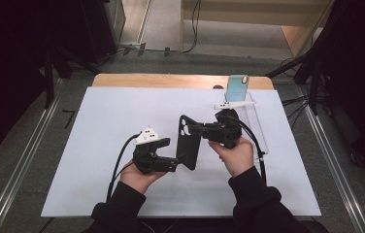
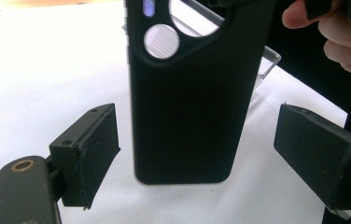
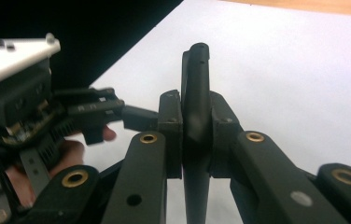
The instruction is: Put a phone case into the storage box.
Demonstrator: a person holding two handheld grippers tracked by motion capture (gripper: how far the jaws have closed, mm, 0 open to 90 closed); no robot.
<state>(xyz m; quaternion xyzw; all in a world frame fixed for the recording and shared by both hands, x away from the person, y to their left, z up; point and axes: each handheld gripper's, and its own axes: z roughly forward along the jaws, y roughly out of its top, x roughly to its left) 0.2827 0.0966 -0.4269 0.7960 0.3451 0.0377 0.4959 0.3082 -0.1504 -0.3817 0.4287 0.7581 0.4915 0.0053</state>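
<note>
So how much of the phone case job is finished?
Done: the right tongs are shut on the black phone case, lifted off the white table. In hand: the left tongs stand open around its lower end, not touching. Left: the phone sits on its clear stand.

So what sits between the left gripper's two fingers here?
In the left gripper view, the black phone case stands between the open fingers, touching neither; the right gripper holds it.

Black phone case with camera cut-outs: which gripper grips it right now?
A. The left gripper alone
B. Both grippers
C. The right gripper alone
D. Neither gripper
C: the right gripper has its pads pressed on the black phone case, while the left gripper stands open around it.
</note>
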